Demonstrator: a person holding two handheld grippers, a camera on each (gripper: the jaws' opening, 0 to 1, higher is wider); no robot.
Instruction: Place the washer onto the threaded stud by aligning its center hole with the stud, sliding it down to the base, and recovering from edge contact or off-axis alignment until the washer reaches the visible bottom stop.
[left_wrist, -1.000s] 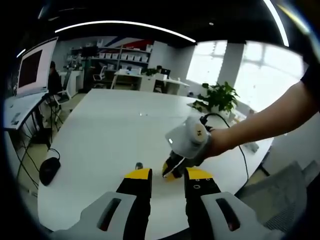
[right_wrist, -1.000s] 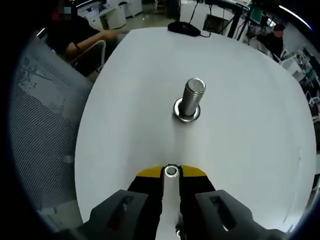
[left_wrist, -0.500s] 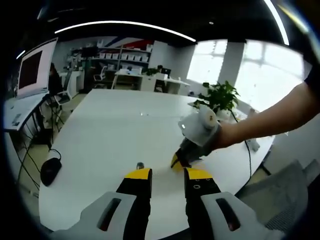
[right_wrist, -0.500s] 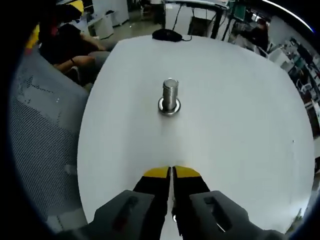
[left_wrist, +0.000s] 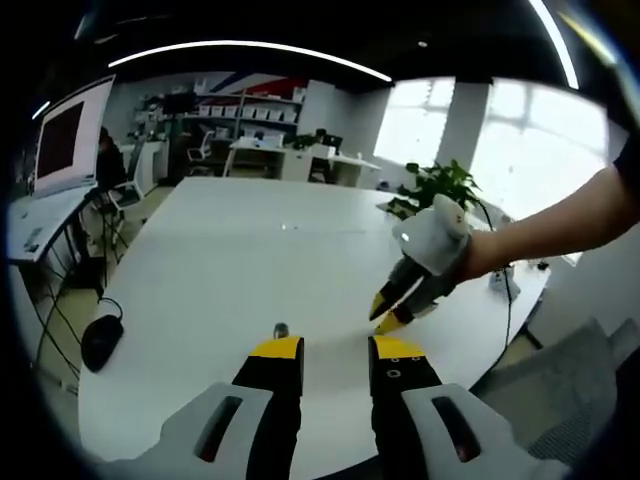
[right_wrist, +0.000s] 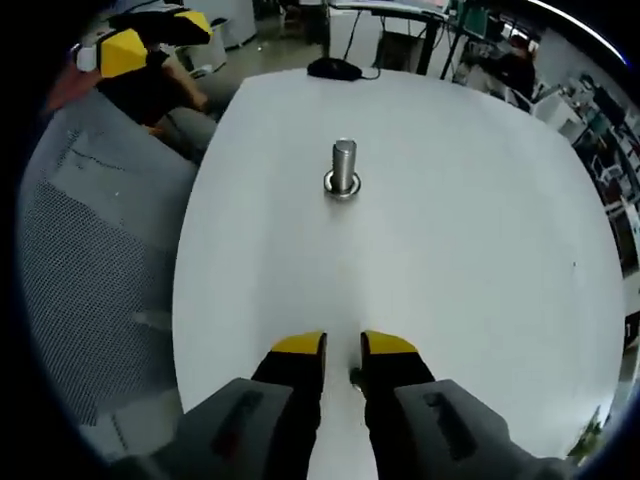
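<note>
Threaded stud upright on the table at twelve o'clock of the right gripper, washer seated at its base (apparently bottomed), jaws parted and empty; left gripper likewise parted, idle.

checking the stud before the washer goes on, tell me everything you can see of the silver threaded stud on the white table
The silver threaded stud is a shiny metal cylinder standing upright on the white table, well ahead of the right gripper, whose yellow-tipped jaws stand apart. Its top is flat, and the threads are too small to make out. A wider round metal ring circles its foot, lying flat on the table. Nothing else touches it. In the left gripper view its top peeks up beside that gripper's jaw.
</note>
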